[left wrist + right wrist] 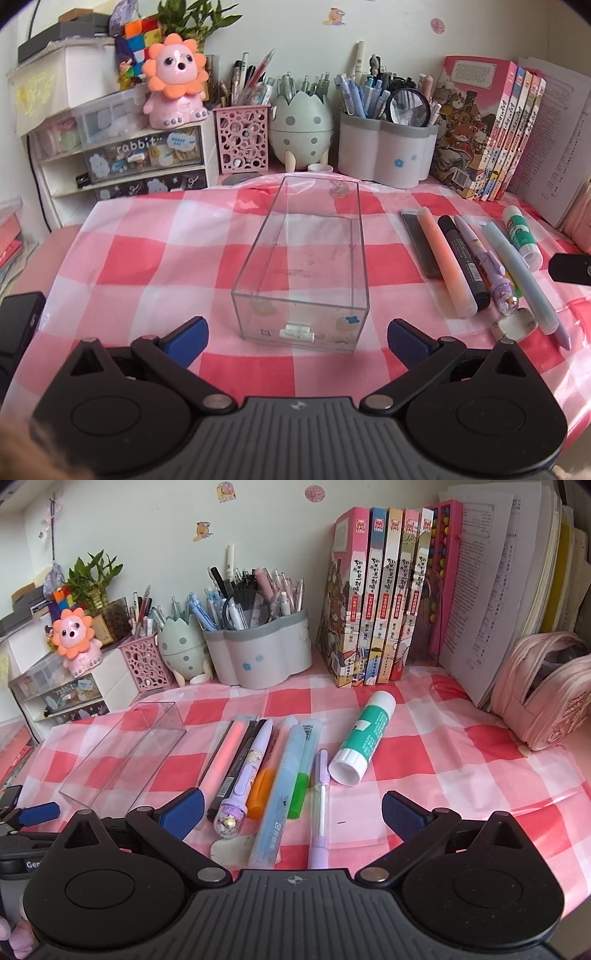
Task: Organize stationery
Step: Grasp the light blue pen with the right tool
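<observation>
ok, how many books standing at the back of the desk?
5, upright side by side at the back right: pink, blue, yellow, pink, white. Loose papers beside them could hide more.

Along the back of my tabletop (pixel 129 258), under its pink-and-white checked cloth, stands a pink lion toy (pixel 174 81) on a small drawer unit (pixel 144 162) lettered "rabbit". Behind it I see a colourful puzzle cube (pixel 142 35) and a leafy green plant (pixel 195 18). To the right, five comic books (pixel 380 594) stand upright against a pink abacus (pixel 445 579) and a stack of printed papers (pixel 491 583). Cartoon stickers (pixel 202 530) dot the wall.
</observation>
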`<move>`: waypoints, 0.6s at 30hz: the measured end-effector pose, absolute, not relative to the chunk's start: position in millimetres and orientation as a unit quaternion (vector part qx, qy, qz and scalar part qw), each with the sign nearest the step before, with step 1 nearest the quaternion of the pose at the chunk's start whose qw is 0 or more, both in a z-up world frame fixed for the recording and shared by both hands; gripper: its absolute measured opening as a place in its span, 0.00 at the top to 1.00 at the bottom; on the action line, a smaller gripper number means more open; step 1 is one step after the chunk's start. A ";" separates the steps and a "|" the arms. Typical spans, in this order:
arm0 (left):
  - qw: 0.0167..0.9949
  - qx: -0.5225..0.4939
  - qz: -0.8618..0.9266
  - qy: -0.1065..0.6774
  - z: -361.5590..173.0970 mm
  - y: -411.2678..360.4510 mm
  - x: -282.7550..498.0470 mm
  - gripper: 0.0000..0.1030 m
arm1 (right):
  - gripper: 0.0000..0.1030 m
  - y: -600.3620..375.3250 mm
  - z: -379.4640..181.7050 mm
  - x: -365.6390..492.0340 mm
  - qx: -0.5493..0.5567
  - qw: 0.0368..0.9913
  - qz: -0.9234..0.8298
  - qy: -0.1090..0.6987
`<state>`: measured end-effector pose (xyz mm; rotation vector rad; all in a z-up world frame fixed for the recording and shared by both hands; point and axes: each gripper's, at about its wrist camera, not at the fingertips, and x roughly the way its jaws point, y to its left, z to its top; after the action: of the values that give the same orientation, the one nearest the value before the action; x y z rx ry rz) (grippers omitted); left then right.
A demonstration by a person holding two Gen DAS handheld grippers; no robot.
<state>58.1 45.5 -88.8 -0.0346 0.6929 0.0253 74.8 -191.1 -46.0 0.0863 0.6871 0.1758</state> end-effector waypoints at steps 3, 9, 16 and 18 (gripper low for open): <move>0.943 -0.007 0.010 0.332 -92.9 44.1 59.6 0.22 | 0.06 -191.9 -49.9 82.0 0.056 0.935 0.099 0.336; 0.950 -0.008 0.006 0.311 -95.9 44.8 59.9 0.26 | 0.11 -191.8 -57.2 95.5 0.081 0.928 0.116 0.344; 0.950 -0.017 0.005 0.313 -98.6 46.9 64.5 0.35 | 0.22 -188.7 -60.2 106.5 0.089 0.926 0.121 0.346; 0.948 -0.017 0.006 0.317 -100.0 46.4 65.2 0.36 | 0.27 -188.0 -61.7 109.1 0.090 0.925 0.121 0.350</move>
<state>65.2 46.4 -100.0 -0.0355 0.6453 0.0120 109.1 -188.0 -61.7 0.1855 0.7178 0.2490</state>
